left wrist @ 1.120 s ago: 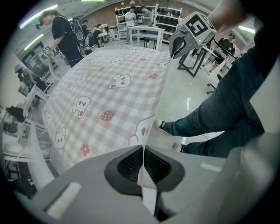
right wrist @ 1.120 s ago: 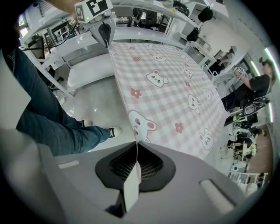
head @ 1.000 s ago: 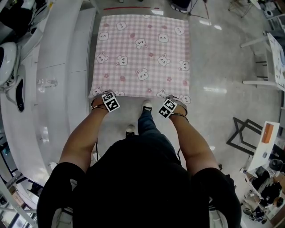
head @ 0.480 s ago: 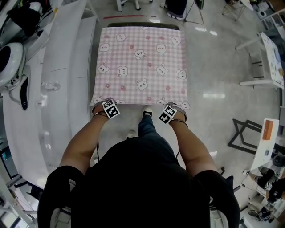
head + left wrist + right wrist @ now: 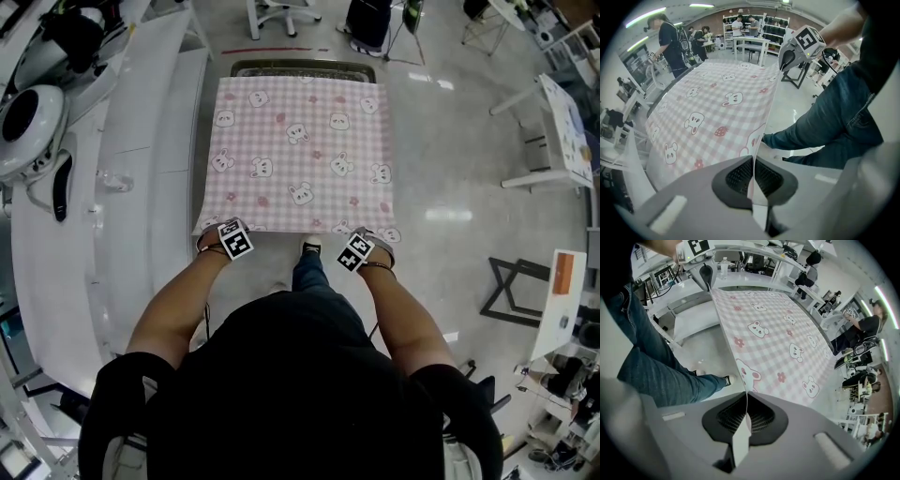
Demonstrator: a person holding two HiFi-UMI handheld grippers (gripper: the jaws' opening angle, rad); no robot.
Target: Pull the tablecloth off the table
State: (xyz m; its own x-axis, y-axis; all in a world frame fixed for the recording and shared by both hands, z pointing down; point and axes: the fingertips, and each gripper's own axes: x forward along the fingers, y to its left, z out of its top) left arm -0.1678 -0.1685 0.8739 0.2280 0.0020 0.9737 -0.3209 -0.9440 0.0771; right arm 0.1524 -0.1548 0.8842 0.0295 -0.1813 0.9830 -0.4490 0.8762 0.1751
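A pink checked tablecloth [image 5: 298, 150] printed with bunnies and strawberries lies stretched over the table [image 5: 302, 68], whose dark far rim shows bare. My left gripper [image 5: 212, 228] is shut on the cloth's near left corner and my right gripper [image 5: 373, 232] is shut on its near right corner. In the left gripper view the tablecloth [image 5: 712, 108] runs away from the closed jaws, its edge pinched between the pads [image 5: 740, 176]. The right gripper view shows the tablecloth [image 5: 778, 343] the same way, with a corner flap hanging from the shut pads [image 5: 761, 416].
A long white counter [image 5: 112, 187] runs down the left, close to the table's side. The person's legs [image 5: 305, 267] stand between the grippers at the table's near edge. Chairs [image 5: 281, 11] and stands are beyond the table, a black frame [image 5: 516, 286] on the floor at right.
Both grippers have drawn back toward the person with the cloth corners in them. The cloth has slid nearer, baring the table's far rim.
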